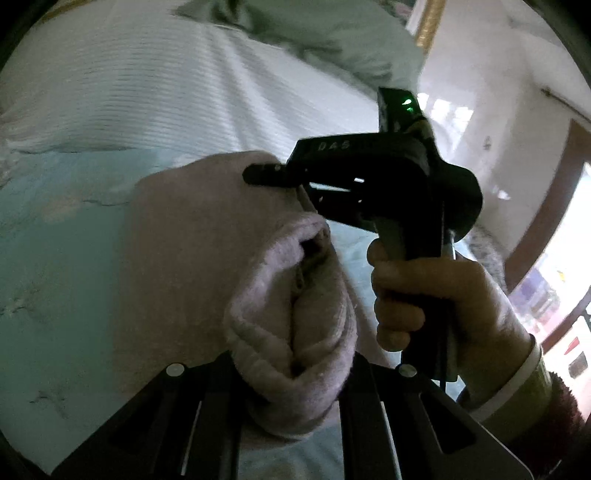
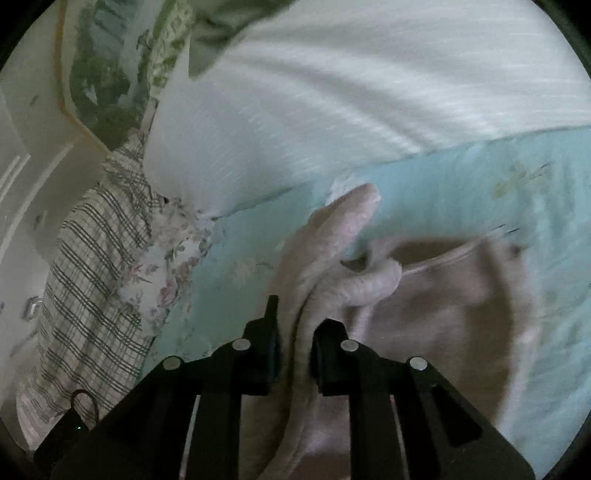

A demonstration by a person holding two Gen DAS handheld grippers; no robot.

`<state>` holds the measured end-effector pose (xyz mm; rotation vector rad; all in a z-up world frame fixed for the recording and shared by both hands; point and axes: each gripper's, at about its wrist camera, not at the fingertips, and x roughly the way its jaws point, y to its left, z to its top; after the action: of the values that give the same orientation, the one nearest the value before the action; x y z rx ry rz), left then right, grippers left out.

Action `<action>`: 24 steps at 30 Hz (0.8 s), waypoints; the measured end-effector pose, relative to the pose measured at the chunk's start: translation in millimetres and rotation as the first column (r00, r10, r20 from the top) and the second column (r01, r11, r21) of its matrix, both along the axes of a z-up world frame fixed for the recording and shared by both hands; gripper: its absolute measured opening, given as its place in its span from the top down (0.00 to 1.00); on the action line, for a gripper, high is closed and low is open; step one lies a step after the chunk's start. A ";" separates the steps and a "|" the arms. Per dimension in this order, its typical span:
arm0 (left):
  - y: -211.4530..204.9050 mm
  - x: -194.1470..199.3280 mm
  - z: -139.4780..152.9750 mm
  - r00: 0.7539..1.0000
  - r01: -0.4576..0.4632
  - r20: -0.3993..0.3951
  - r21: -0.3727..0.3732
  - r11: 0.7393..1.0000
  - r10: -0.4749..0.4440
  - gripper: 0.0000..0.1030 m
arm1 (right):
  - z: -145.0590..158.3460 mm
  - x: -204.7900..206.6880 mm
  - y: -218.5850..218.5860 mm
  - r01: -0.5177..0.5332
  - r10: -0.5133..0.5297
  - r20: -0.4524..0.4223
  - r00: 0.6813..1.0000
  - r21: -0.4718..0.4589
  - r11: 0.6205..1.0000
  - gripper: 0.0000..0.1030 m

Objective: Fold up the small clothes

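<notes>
A pale pink garment (image 1: 192, 240) hangs over the light blue bedsheet (image 1: 55, 258). Its thick bunched edge rises out of my left gripper (image 1: 295, 373), which is shut on it; the cloth hides the fingertips. In the left wrist view a hand (image 1: 424, 295) holds my right gripper (image 1: 266, 176) against the garment's upper right part. In the right wrist view the right gripper (image 2: 297, 354) is shut on a fold of the pink garment (image 2: 424, 314), cloth squeezed between both black fingers (image 2: 266, 343). The rest of the garment spreads rightward over the sheet, blurred.
A white ribbed duvet (image 2: 332, 92) lies across the back of the bed. A plaid cloth (image 2: 92, 277) and a floral pillow (image 2: 110, 74) sit at the left edge. Grey-green fabric (image 1: 332, 33) lies at the far end; a wall and a doorway (image 1: 554, 221) stand to the right.
</notes>
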<state>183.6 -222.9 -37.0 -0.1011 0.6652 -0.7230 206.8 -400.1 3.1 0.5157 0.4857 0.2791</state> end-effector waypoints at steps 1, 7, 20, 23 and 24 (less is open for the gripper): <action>-11.5 -1.7 -2.1 1.000 0.013 -0.017 -0.001 1.000 -0.013 0.91 | -1.6 -5.3 -9.9 0.017 -0.017 -0.009 1.000 -0.012 1.000 0.84; -69.1 -2.6 -35.9 0.992 0.085 -0.102 0.044 0.995 -0.080 0.91 | -46.1 -12.7 -61.8 0.124 -0.125 -0.128 0.984 -0.017 0.992 0.84; -63.5 -4.7 -48.1 0.979 0.132 -0.167 0.088 0.987 -0.116 0.48 | -62.2 -17.5 -64.8 0.145 -0.149 -0.136 0.979 -0.045 0.988 0.58; -31.7 -19.6 -35.0 0.981 0.134 -0.153 0.065 0.989 -0.123 0.35 | -58.7 -39.8 -64.8 0.153 -0.155 -0.103 0.983 -0.031 0.988 0.22; -18.9 -22.0 -30.3 0.982 0.129 -0.146 0.054 0.990 -0.120 0.32 | -57.2 -50.2 -63.7 0.167 -0.170 -0.087 0.982 -0.042 0.985 0.16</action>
<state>161.7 -241.8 -67.3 -0.0536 0.8362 -0.8200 156.6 -463.8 -54.1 0.5344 0.5302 0.0856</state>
